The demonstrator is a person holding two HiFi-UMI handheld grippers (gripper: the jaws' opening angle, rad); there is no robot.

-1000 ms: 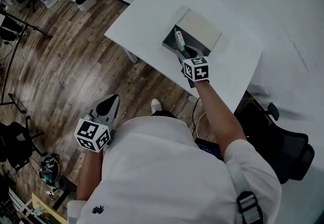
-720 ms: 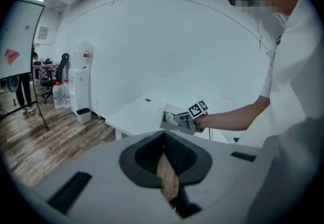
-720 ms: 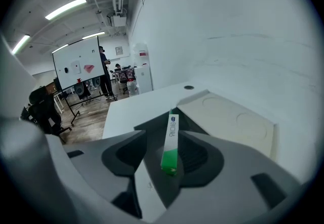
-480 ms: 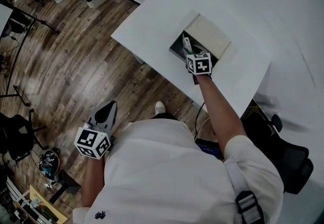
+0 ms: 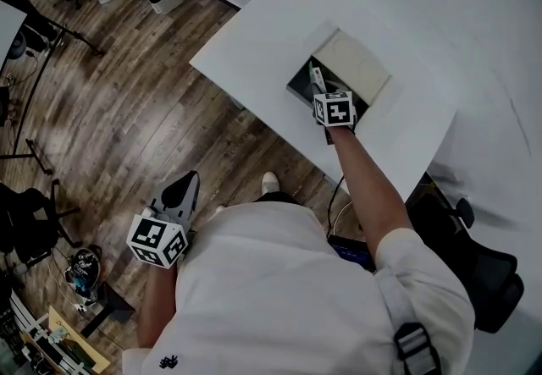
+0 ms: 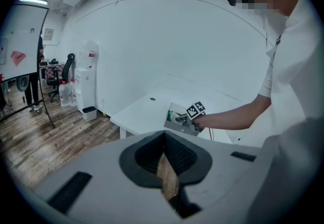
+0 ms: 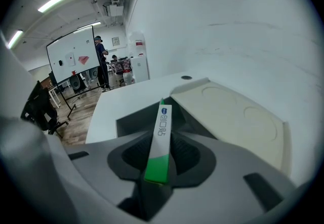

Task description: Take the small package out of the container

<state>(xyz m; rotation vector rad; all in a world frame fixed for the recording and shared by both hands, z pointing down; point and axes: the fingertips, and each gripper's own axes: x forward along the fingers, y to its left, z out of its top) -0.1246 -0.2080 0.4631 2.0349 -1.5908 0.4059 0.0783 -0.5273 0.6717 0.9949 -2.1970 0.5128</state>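
From the head view we see the container (image 5: 298,85) standing open near the front edge of the white table (image 5: 254,26), its cream lid (image 5: 356,64) lying just behind its opening. The right gripper (image 5: 318,85) reaches into the container from the near side, and the small package (image 5: 314,74) stands upright inside, at the gripper's tips. The left gripper (image 5: 182,187) hangs well away from the container, off the table and over the wooden floor (image 5: 127,111), jaws drawn to a point. In the left gripper view we look along the left gripper (image 6: 163,134): its jaws meet at the tips with nothing between them, and the container (image 6: 174,122) sits far beyond. In the right gripper view the right gripper (image 7: 161,154) has just been closing its jaws, and they now press on both sides of the small package (image 7: 161,137), a slim white-and-green box. It rises out of the container (image 7: 134,122), with the lid (image 7: 233,122) to the container's right.
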